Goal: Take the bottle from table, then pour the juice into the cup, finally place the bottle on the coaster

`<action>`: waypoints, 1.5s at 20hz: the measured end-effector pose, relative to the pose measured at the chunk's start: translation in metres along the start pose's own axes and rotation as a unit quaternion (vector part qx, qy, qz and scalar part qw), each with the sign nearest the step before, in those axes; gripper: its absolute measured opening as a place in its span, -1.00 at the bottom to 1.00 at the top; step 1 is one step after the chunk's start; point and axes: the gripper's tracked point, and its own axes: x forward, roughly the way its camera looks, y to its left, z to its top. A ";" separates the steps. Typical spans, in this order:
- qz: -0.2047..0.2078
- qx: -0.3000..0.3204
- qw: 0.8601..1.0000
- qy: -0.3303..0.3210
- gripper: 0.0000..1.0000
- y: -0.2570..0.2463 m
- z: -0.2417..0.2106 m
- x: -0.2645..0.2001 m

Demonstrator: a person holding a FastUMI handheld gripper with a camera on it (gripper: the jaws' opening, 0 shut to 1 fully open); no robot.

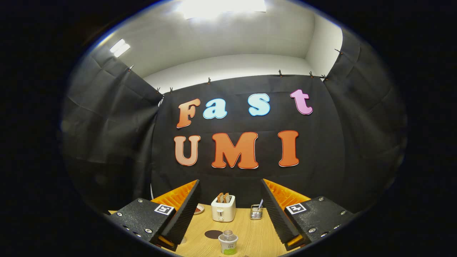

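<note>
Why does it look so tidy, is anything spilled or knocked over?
Nothing stands out. The bottle stands upright on the table between the open gripper fingers, beside the round coaster. Beyond it, the toaster holds its toast and a small wire holder stands straight. No spills show.

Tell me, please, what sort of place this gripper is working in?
Probably a staged kitchen table in a recording booth: black cloth walls, a toaster and a bottle on a wooden table. The gripper is open.
</note>
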 end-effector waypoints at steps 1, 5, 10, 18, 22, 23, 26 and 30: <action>-0.003 -0.006 1.000 0.000 0.96 -0.001 -0.007 0.000; -0.010 -0.015 1.000 0.011 0.96 -0.003 -0.048 0.002; 0.005 0.024 0.999 0.043 0.96 0.001 -0.102 0.007; 0.027 0.060 0.993 0.102 0.96 0.017 -0.184 0.015; 0.016 0.074 0.988 0.137 0.96 0.018 -0.229 0.020; 0.016 0.078 0.986 0.144 0.96 0.019 -0.238 0.022; 0.004 0.071 0.985 0.157 0.96 0.014 -0.262 0.027; -0.001 0.054 0.982 0.182 0.96 0.013 -0.298 0.030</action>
